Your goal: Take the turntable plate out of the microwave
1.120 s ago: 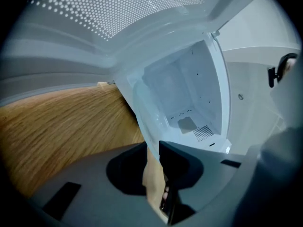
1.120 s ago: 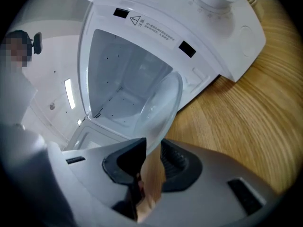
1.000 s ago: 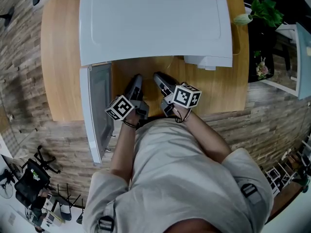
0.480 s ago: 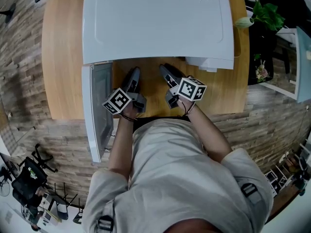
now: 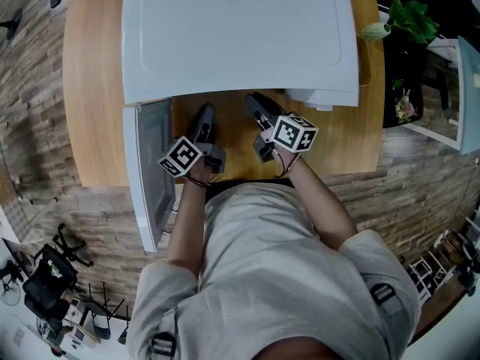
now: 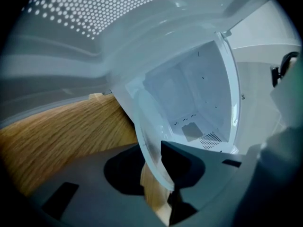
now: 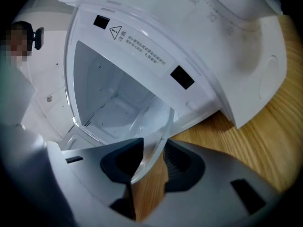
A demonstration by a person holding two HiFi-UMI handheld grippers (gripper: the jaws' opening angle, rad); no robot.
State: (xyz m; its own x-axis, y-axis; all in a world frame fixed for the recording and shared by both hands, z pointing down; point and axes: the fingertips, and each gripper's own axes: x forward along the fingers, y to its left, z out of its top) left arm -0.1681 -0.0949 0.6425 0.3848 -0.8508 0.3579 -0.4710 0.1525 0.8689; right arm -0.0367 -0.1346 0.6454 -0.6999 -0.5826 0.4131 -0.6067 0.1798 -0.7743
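We see a boxy white microwave (image 5: pixel 240 36) on a round-cornered light wooden table (image 5: pixel 94 88). Its white door (image 5: pixel 154 175) hangs open off the microwave's left front corner and swings out towards us. In the left gripper view the door's dotted screen (image 6: pixel 94 8) fills the top of the frame.

The clear round glass turntable plate (image 6: pixel 144 122) is just in front of the microwave's opening, off the floor of the white cavity (image 6: pixel 189 93), with wooden tabletop showing under it. From the head view we can't make out the glass. The right gripper view shows the plate's (image 7: pixel 156 124) other edge at the mouth of the cavity (image 7: pixel 109 93).

The left gripper (image 6: pixel 154 160) is at the left side of the microwave's opening, next to the door. The plate's rim runs between its dark jaws, which clamp it; they have just been closing.

The right gripper (image 7: pixel 153 143) is at the right side of the opening, below the front frame's warning label (image 7: pixel 142 48). The plate's rim is pinched between its jaws, which have also just been closing.

In the head view the left gripper (image 5: pixel 206 112) and right gripper (image 5: pixel 255 100) both point into the microwave's front. Their black-and-white marker cubes (image 5: pixel 182 158) sit on our side.
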